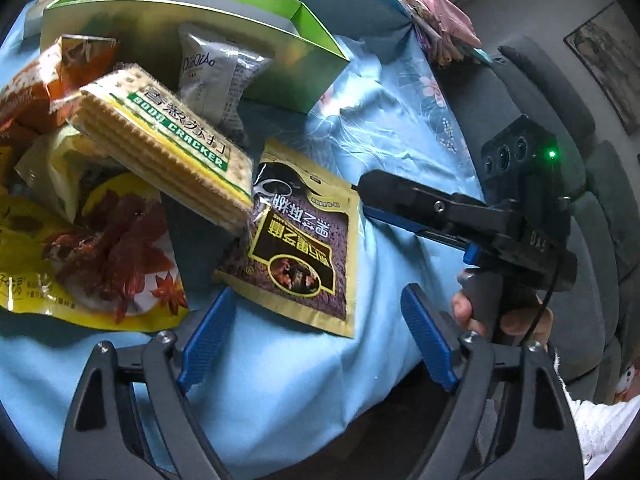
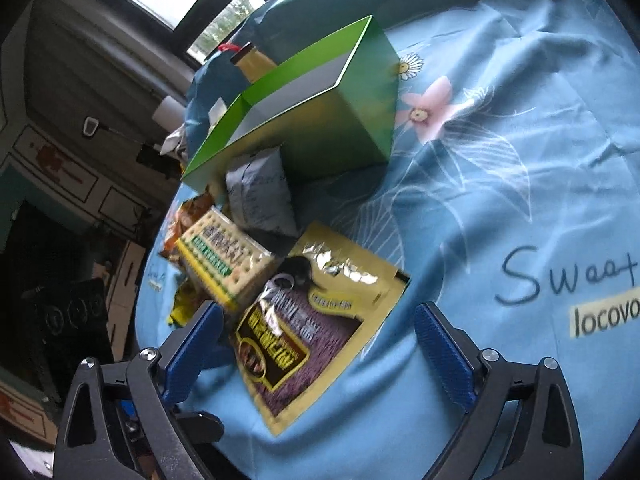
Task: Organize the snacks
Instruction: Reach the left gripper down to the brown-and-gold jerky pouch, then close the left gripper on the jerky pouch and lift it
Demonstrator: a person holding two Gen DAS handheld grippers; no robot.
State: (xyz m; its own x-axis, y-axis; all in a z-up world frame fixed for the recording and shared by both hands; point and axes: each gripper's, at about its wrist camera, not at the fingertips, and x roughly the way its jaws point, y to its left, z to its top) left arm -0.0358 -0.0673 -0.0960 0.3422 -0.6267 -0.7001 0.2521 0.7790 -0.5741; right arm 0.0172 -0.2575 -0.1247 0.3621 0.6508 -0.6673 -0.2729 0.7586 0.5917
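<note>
Both tools spread and empty: left gripper [image 1: 316, 336] short of the flat purple-and-gold pouch [image 1: 298, 240], right gripper [image 2: 320, 356] straddling its near end. Risk of pads sliding off so thin a packet. Risk of nudging the cracker pack [image 1: 168, 148], propped near the green box [image 1: 224, 36].

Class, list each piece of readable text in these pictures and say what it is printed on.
"GOOD CRACKER": cracker pack
"QiaQiao", roughly: grey packet
"Sweet", cut off, and "locovo": blue cloth
"DAS": right gripper
Chinese lettering on the purple-and-gold pouch and yellow bag: not read.
</note>
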